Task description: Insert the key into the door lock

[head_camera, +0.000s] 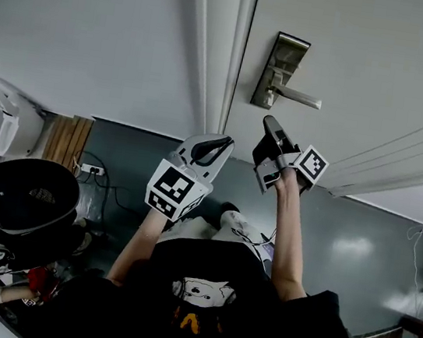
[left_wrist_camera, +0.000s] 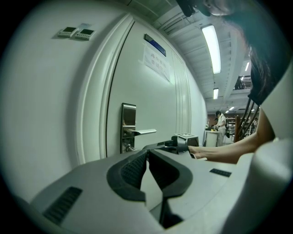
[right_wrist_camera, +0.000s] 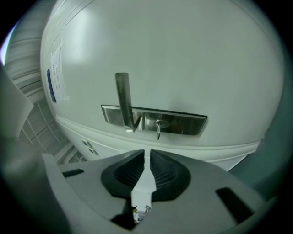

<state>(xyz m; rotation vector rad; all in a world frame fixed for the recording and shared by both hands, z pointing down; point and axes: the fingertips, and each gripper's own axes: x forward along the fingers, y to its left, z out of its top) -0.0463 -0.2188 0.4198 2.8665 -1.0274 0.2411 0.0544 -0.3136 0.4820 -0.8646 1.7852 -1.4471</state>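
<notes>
With the key (right_wrist_camera: pixel 158 129) in the lock (right_wrist_camera: pixel 183 124), left gripper (left_wrist_camera: pixel 147 152) fingers pressed together and right gripper (right_wrist_camera: pixel 145 153) fingers a crack apart, both empty, a bump might knock it out.

Both arms raised; left gripper (head_camera: pixel 226 140) fingers together, right gripper (head_camera: pixel 270 122) fingers barely apart.

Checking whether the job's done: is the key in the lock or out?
In: the key juts from the lock plate beside the handle, and the right tongs hold nothing.
</notes>
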